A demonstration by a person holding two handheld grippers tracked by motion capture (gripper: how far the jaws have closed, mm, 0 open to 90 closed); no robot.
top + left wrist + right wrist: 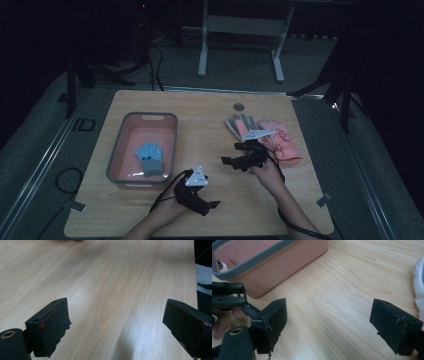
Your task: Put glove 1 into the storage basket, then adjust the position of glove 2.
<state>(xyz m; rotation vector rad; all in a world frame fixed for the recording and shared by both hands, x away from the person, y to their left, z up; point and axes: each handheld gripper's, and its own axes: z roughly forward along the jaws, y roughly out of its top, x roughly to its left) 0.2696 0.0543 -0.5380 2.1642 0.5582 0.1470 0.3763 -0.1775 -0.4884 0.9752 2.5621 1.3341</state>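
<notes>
Gloves were being sorted into the pink bin [116, 150]: a blue glove [150, 158] already lay inside it, while a grey glove [239, 125] and a pink glove [284, 141] waited on the table [200, 110], just beyond the right gripper [231, 161]. Both grippers' jaws stood wide apart, holding nothing; the left gripper [214, 205] hovered near the bin. Next, judging by this, the right gripper should turn toward the grey glove and close on it.
</notes>
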